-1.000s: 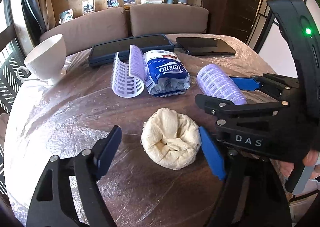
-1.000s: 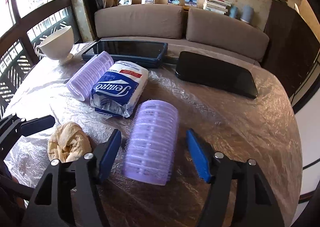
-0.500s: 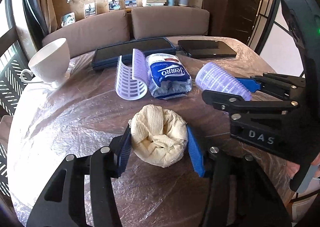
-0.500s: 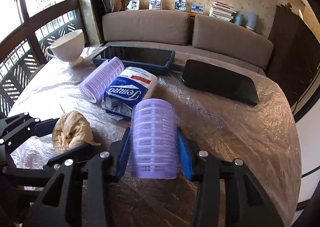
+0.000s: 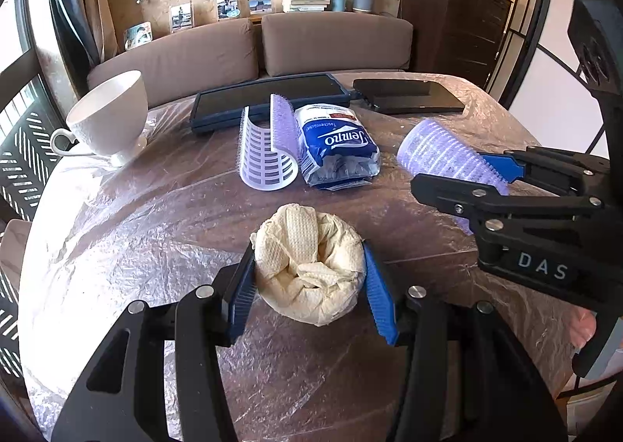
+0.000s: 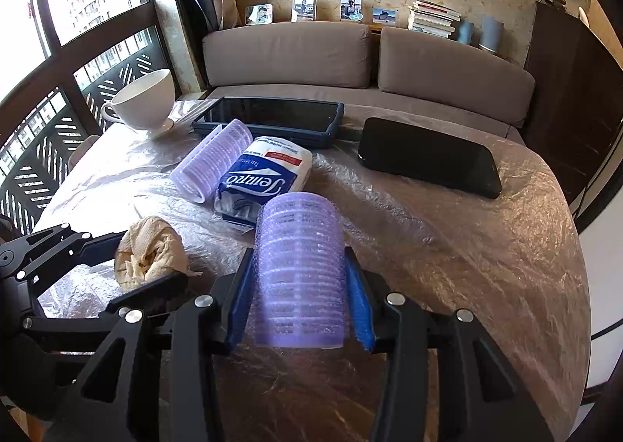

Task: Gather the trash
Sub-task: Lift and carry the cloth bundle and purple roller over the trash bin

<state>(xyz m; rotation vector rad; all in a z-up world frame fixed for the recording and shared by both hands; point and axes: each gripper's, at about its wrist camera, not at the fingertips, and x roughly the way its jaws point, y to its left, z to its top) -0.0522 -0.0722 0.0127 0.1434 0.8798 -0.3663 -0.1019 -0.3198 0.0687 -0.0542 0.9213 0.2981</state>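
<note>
My left gripper (image 5: 309,286) is shut on a crumpled cream paper towel (image 5: 309,270), its blue pads pressing both sides; the towel also shows in the right wrist view (image 6: 150,251). My right gripper (image 6: 300,298) is shut on a purple hair roller (image 6: 300,267), which also shows in the left wrist view (image 5: 447,158). A blue Tempo tissue pack (image 5: 335,144) lies mid-table, also visible in the right wrist view (image 6: 264,177). A second purple roller (image 5: 266,148), split open, lies to its left, also in the right wrist view (image 6: 212,160).
A white cup (image 5: 109,115) on a saucer stands at the table's far left. A dark tablet (image 5: 268,95) and a black phone (image 5: 409,95) lie at the far edge. Plastic film covers the round table (image 5: 136,216). A brown sofa (image 5: 249,49) is behind.
Both grippers went from open to shut: the left closed on the paper towel, the right closed on the purple roller. Both have lifted slightly, with the objects held.
</note>
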